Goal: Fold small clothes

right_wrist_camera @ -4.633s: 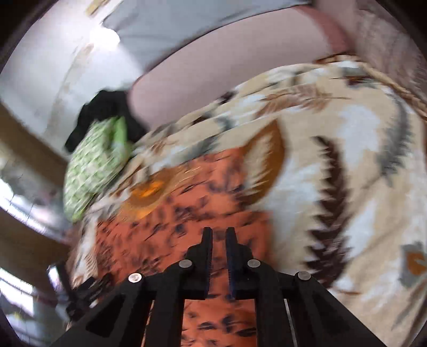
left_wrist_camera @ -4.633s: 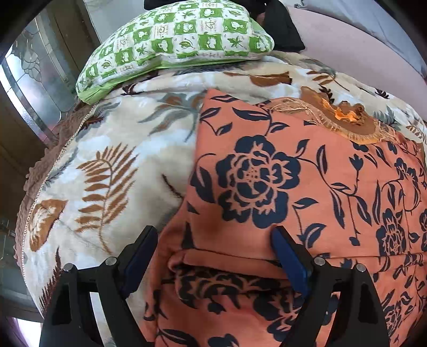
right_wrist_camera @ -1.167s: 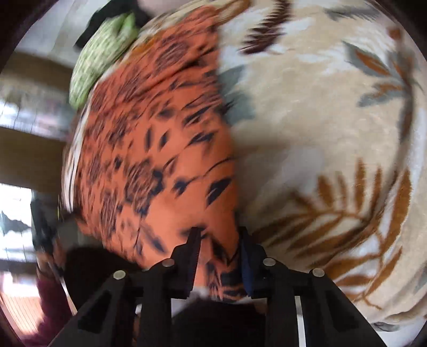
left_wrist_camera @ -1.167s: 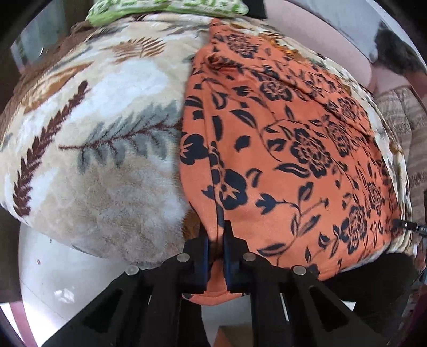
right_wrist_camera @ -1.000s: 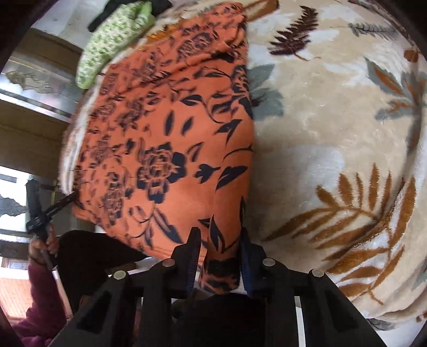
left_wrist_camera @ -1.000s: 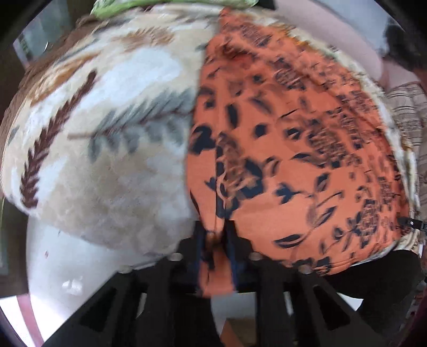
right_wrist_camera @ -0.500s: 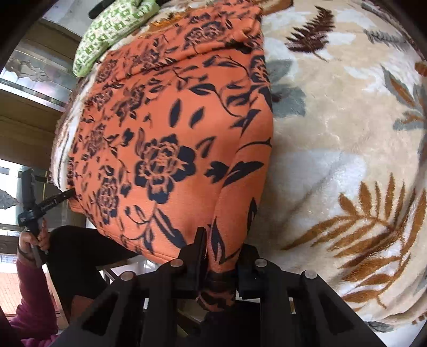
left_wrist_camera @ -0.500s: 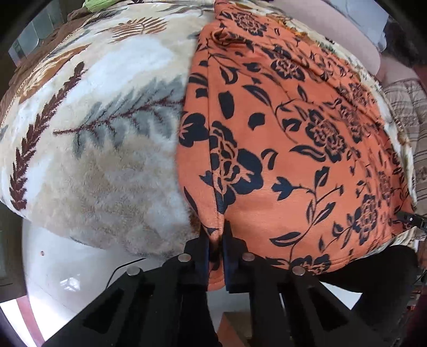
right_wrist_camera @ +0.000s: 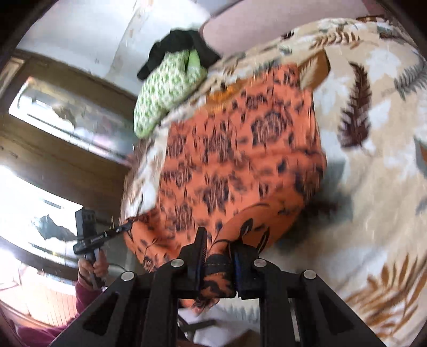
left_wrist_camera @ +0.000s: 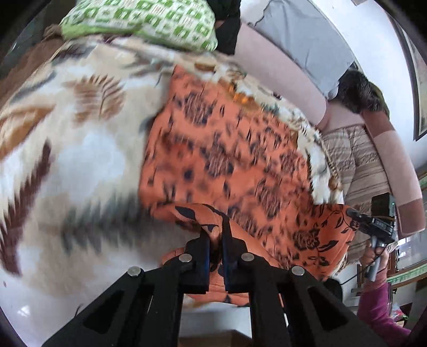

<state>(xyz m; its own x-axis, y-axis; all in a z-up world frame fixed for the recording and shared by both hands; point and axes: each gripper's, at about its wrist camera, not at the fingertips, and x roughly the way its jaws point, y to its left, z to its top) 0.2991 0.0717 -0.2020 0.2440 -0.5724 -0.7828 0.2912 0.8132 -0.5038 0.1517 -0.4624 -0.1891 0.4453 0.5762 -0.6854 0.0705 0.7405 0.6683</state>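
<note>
Orange floral garment (left_wrist_camera: 226,160) lies on the leaf-print blanket (left_wrist_camera: 66,149), and you have its near hem pinched in both the left gripper (left_wrist_camera: 216,237) and the right gripper (right_wrist_camera: 217,248). Your right view alone shows a window (right_wrist_camera: 40,213) past the blanket's left edge; your left view alone shows a grey cushion (left_wrist_camera: 301,37) beyond its far side.

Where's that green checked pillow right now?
The green checked pillow lies at the far end of the leaf-print blanket, beyond the orange floral garment, beside some black cloth.
</note>
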